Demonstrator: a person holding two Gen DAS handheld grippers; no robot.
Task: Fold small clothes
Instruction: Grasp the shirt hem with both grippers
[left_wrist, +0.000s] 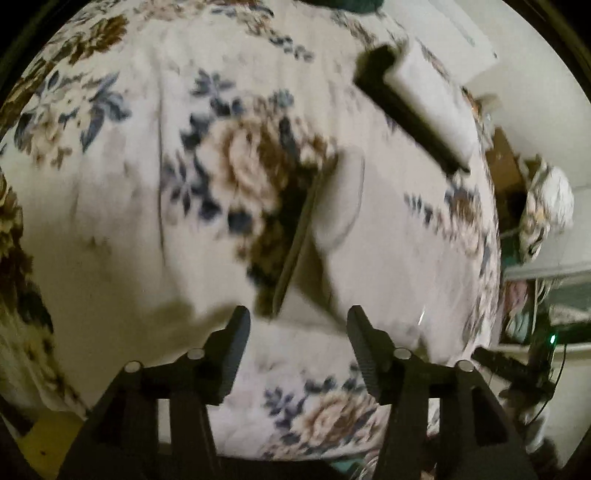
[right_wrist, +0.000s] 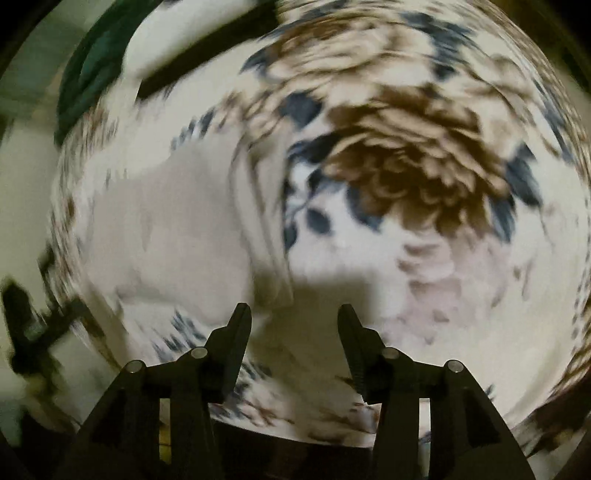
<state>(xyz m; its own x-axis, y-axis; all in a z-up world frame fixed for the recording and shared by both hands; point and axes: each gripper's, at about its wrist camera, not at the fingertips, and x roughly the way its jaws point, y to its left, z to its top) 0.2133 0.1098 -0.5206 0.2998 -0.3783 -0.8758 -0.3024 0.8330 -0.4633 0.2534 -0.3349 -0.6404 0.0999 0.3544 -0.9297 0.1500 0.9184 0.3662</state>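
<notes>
1. Surface: a bed covered by a floral blanket (left_wrist: 110, 206) is seen in both wrist views. Both are motion-blurred.
2. Left gripper (left_wrist: 298, 321): jaws are held about half open, nothing between them. It is pointed steeply down over the near part of the bed.
3. Right gripper (right_wrist: 294, 317): jaws likewise about half open and empty, also pointed steeply down.
4. Task item: a small pale garment (left_wrist: 334, 206) is seen lying on the blanket near the middle of the bed, just ahead of the left jaws. It appears in the right view as a pale cloth patch (right_wrist: 177, 229) left of the right jaws. Its exact shape cannot be told through the blur.
5. A white-and-black folded item (left_wrist: 417, 110) is laid toward the far right edge of the bed; a dark green cloth (right_wrist: 92, 70) is seen at the far edge. What they are cannot be told.
6. Step judged: between grasps, with both grippers empty above the garment.
7. Next move calls for: two edges or corners of the pale garment to be located, jaws lowered onto them and closed, then one half carried over the other.
</notes>
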